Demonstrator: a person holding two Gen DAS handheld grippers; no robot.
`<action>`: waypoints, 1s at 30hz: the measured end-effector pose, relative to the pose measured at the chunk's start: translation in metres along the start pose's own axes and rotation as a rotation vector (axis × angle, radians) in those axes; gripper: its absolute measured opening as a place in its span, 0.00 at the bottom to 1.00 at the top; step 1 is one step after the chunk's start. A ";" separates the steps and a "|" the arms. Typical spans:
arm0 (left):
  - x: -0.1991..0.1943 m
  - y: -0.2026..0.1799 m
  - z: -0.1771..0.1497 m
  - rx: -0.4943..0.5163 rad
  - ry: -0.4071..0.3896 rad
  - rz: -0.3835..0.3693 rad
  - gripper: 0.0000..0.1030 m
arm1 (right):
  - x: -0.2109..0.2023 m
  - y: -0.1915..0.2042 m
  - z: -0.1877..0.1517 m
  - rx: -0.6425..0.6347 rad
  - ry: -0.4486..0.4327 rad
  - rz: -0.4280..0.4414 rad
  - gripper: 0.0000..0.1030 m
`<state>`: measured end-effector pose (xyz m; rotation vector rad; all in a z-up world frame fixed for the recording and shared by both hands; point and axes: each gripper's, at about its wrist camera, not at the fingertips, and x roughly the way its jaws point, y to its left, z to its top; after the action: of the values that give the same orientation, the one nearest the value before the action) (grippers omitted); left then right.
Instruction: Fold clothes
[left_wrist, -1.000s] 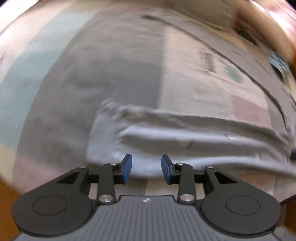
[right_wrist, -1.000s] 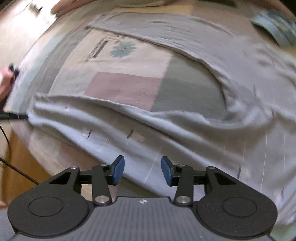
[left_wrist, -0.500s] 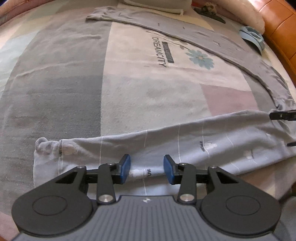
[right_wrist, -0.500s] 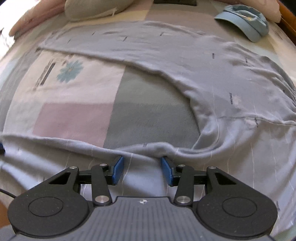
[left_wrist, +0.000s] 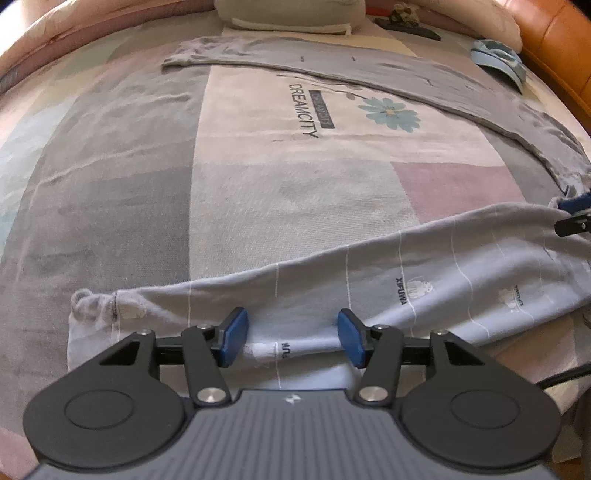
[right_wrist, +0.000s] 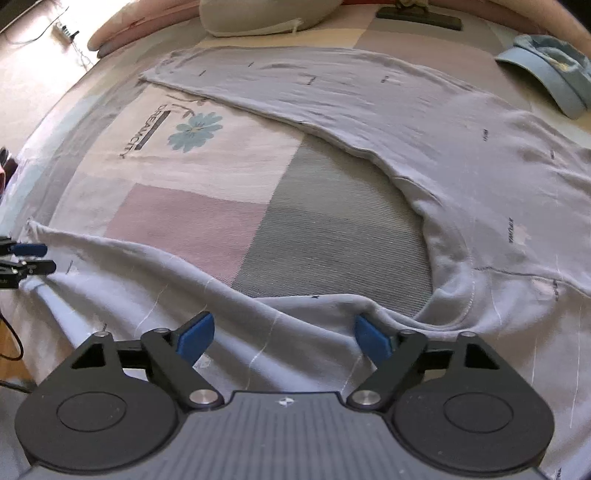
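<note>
1. Left wrist view. The pale lilac-grey long-legged knit trousers (left_wrist: 388, 284) lie spread on the patchwork bedspread of grey, pink and cream squares (left_wrist: 295, 192). The near leg runs across the frame, its ribbed cuff (left_wrist: 92, 306) at the left. The left gripper (left_wrist: 291, 341) hangs low over that leg near the bed edge, blue pads apart, nothing between them.
2. Risk here: the cloth is soft and loose. A pinch taking only the top layer would, I judge, drag one layer and leave the leg twisted. The leg also lies close to the bed edge and could slide off if tugged outward.
3. Around: a grey-white pillow (left_wrist: 288, 14) at the head, a light blue cap (left_wrist: 498, 59) far right, a dark flat object (left_wrist: 406, 27) beside the pillow. None touches the near leg.
4. Right wrist view. The right gripper (right_wrist: 282, 338) sits over the near leg by the crotch seam (right_wrist: 454, 295), jaws wide apart, empty. The far leg (right_wrist: 332, 85) stretches toward the pillow.
5. Risk here: a raised ridge of fabric lies at the right pad; closing there could lock in a crease. The cap (right_wrist: 550, 74) lies near the waist end and could get in the way of a fold toward it.
</note>
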<state>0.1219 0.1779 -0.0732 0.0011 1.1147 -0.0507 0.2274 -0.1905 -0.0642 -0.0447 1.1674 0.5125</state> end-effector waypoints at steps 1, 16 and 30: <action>-0.001 0.000 0.001 0.015 -0.008 -0.005 0.53 | 0.001 0.002 0.000 -0.021 0.002 -0.005 0.87; -0.057 -0.058 -0.002 0.260 -0.311 -0.029 0.55 | -0.051 0.023 -0.044 -0.308 -0.178 0.018 0.86; -0.038 -0.169 -0.077 0.400 -0.237 -0.218 0.57 | -0.052 0.071 -0.123 -0.362 -0.223 0.150 0.58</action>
<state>0.0292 0.0124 -0.0685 0.2259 0.8488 -0.4567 0.0767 -0.1824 -0.0520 -0.2072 0.8532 0.8365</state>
